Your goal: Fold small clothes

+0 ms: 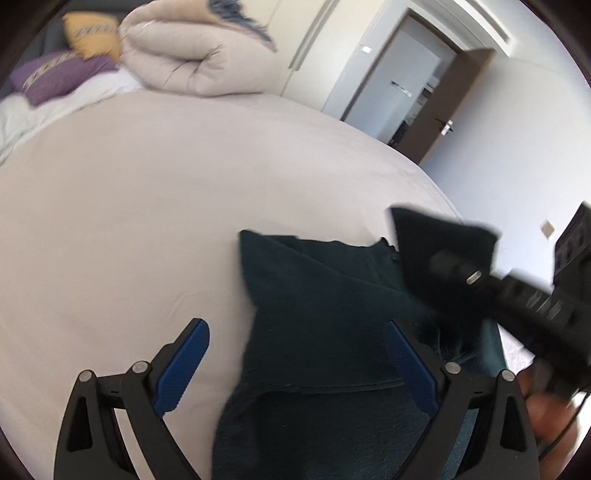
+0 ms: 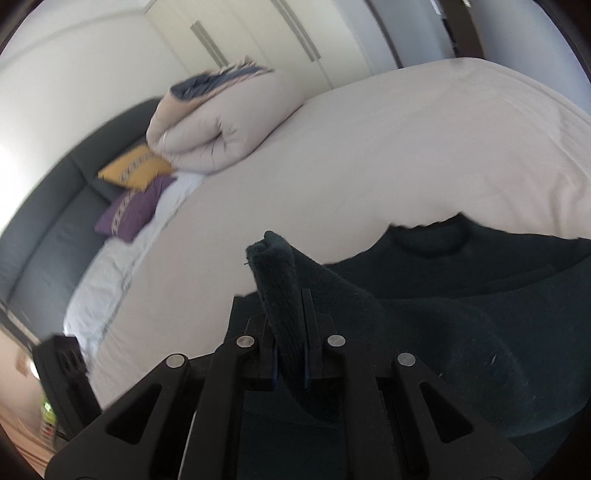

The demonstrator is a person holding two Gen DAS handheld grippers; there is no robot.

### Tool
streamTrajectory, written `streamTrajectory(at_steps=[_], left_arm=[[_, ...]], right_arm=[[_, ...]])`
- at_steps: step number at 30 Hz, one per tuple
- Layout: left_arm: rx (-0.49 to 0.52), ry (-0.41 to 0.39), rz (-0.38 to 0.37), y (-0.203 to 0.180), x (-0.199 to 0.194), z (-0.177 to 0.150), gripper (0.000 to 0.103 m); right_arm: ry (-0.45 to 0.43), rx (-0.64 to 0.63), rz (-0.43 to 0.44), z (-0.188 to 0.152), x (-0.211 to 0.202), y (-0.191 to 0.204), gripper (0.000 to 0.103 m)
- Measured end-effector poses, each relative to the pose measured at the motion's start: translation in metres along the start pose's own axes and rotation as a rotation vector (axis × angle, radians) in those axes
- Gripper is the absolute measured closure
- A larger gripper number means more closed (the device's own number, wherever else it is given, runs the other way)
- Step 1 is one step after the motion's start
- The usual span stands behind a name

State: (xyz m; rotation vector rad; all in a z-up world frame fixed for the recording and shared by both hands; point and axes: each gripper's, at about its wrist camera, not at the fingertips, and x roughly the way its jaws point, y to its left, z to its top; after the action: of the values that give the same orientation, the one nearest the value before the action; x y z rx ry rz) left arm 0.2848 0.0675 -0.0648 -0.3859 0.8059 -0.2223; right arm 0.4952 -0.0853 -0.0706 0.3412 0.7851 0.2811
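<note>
A dark navy garment lies on the pale bed sheet near the bed's right edge. My left gripper hovers just above it, open, its blue pads spread wide with nothing pressed between them. My right gripper comes in blurred from the right and lifts a corner of the garment off the bed. In the right wrist view my right gripper is shut on a bunched fold of the dark garment, and the rest of the cloth trails down to the right.
A rolled beige duvet lies at the head of the bed beside a yellow cushion and a purple cushion. An open brown door is beyond the bed. A dark headboard runs along the left.
</note>
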Motion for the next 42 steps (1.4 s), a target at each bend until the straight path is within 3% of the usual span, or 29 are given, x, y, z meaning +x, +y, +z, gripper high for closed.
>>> streamTrajectory(at_steps=[2, 3, 4, 6, 9, 10, 11, 13, 16, 19, 21, 23, 25, 27, 32, 37, 40, 42], left_arm=[[-0.048, 0.012, -0.017, 0.008, 0.003, 0.0, 0.006], [-0.06, 0.018, -0.02, 0.009, 0.005, -0.001, 0.006], [-0.063, 0.027, -0.021, 0.009, 0.007, -0.002, 0.006], [-0.049, 0.055, -0.03, 0.003, 0.014, -0.004, 0.006], [-0.021, 0.061, -0.047, -0.009, 0.019, -0.007, 0.006], [-0.017, 0.065, -0.054, -0.013, 0.022, -0.007, 0.006], [-0.016, 0.069, -0.057, -0.016, 0.025, -0.007, 0.006], [-0.011, 0.077, -0.062, -0.023, 0.032, -0.008, 0.006], [0.011, 0.059, -0.06, -0.035, 0.032, -0.005, 0.006], [0.062, -0.004, -0.068, -0.059, 0.026, -0.003, 0.005], [0.121, 0.026, -0.033, -0.075, 0.038, -0.001, 0.004], [0.189, 0.115, -0.002, -0.087, 0.062, -0.005, 0.004], [0.259, 0.139, 0.052, -0.092, 0.082, -0.013, 0.004], [0.263, 0.134, 0.079, -0.092, 0.091, -0.018, 0.004], [0.245, 0.098, 0.086, -0.088, 0.094, -0.016, 0.004], [0.185, 0.072, 0.046, -0.08, 0.093, -0.013, 0.004], [0.214, 0.062, 0.069, -0.083, 0.097, -0.02, 0.004], [0.246, 0.065, 0.086, -0.087, 0.102, -0.023, 0.003]], right_arm=[[0.07, 0.009, -0.006, -0.013, 0.044, 0.0, 0.094], [0.114, 0.017, -0.002, -0.032, 0.035, -0.033, 0.094], [0.202, 0.042, 0.011, -0.039, 0.053, -0.04, 0.094], [0.292, 0.089, 0.046, -0.044, 0.07, -0.061, 0.092], [0.218, 0.096, 0.084, -0.053, 0.051, -0.078, 0.083], [0.171, 0.111, 0.101, -0.055, 0.033, -0.088, 0.073], [0.121, 0.148, 0.116, -0.059, 0.012, -0.101, 0.052], [0.031, 0.234, 0.141, -0.068, -0.033, -0.137, 0.035], [-0.045, 0.388, 0.18, -0.098, -0.085, -0.184, 0.034], [-0.068, 0.558, 0.142, -0.139, -0.111, -0.222, 0.034], [-0.065, 0.64, 0.161, -0.156, -0.115, -0.245, 0.034], [-0.102, 0.688, 0.171, -0.166, -0.116, -0.259, 0.037], [-0.119, 0.709, 0.17, -0.16, -0.112, -0.264, 0.037], [-0.129, 0.719, 0.164, -0.15, -0.107, -0.275, 0.037], [-0.239, 0.811, 0.209, -0.125, -0.12, -0.33, 0.037], [-0.345, 0.898, 0.277, -0.119, -0.139, -0.369, 0.037], [-0.406, 0.953, 0.324, -0.122, -0.143, -0.386, 0.037], [-0.399, 0.947, 0.335, -0.121, -0.138, -0.387, 0.037]])
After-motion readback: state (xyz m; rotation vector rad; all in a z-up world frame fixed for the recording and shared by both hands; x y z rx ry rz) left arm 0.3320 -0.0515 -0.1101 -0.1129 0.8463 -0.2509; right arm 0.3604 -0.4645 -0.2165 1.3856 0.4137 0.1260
